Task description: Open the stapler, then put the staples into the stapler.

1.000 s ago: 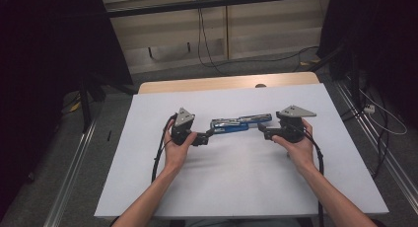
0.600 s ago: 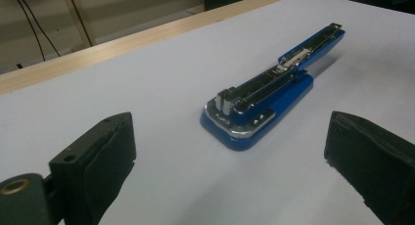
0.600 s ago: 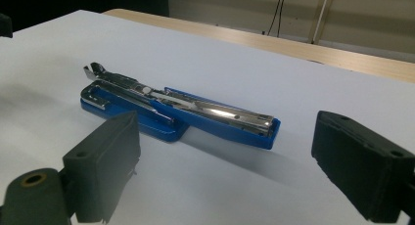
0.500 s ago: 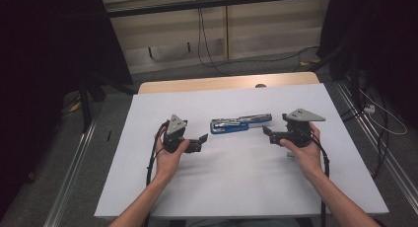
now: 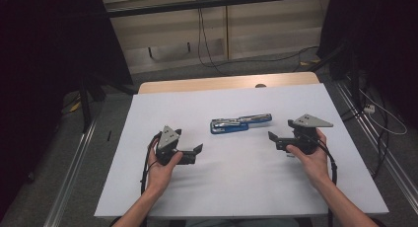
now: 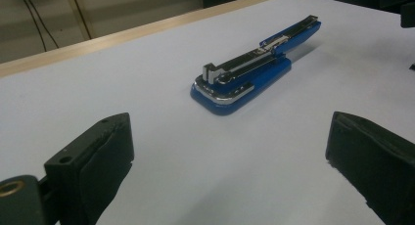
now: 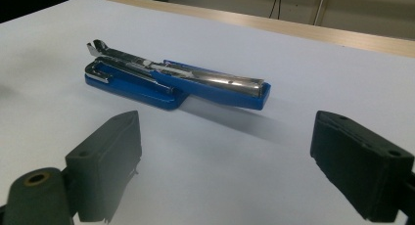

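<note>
A blue and chrome stapler (image 5: 240,123) lies folded out flat in the middle of the white table sheet (image 5: 231,187). My left gripper (image 5: 197,153) stands open to the stapler's near left, apart from it, jaws pointing right. On the other side my right gripper (image 5: 274,140) is open too, jaws pointing left, a short way from the stapler's right end. The left gripper view has the stapler (image 6: 254,68) beyond my wide-spread jaws, nothing between them. From the right gripper view the stapler (image 7: 171,80) lies ahead of the open jaws, its chrome arm up.
The white sheet covers a wooden table whose bare far edge (image 5: 226,83) shows at the back. Metal floor rails (image 5: 74,168) run along both sides, and cables (image 5: 379,118) lie on the floor at the right. Dark curtains stand at both far corners.
Both grippers have let go of the stapler and drawn back toward the person, the left one down and left, the right one to the right. The stapler now lies alone on the sheet.
</note>
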`<state>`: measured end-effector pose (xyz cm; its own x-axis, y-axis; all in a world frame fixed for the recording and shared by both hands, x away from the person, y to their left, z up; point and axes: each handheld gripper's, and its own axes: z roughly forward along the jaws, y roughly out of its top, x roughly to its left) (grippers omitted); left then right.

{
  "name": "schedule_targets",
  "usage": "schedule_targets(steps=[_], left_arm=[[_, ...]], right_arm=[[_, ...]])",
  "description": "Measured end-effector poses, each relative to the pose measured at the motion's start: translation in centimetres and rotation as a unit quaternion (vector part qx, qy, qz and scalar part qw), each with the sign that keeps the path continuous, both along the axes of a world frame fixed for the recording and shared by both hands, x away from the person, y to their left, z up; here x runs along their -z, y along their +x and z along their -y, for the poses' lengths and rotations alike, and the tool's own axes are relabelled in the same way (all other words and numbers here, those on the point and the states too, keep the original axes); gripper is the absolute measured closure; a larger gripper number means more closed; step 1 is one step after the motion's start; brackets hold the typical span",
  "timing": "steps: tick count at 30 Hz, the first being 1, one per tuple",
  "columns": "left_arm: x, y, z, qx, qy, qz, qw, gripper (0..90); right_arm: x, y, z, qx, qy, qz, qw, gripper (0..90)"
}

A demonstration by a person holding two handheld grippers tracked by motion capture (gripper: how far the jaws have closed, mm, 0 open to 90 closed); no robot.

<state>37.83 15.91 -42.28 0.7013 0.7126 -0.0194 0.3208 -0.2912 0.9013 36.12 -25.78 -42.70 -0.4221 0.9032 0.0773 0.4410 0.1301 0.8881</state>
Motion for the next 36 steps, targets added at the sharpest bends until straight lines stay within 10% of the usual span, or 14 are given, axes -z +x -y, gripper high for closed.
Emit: schedule_targets(steps=[6, 23, 36], left_arm=[[-0.1, -1.7, -1.4, -0.012, 0.000, 0.013, 0.9998, 3.2], [-0.2, -4.7, -3.4, -0.023, 0.001, 0.002, 0.9997, 3.3], [0.0, -4.5, -2.9, -0.003, -0.017, -0.010, 0.9998, 3.4]], right_arm=[[-0.1, -1.1, 0.2, 0.007, -0.047, 0.005, 0.9988, 11.2], [-0.5, -1.8, 1.1, -0.010, -0.014, -0.014, 0.9997, 7.3], [-0.9, -0.3, 2.3, -0.037, -0.008, -0.086, 0.9956, 8.7]])
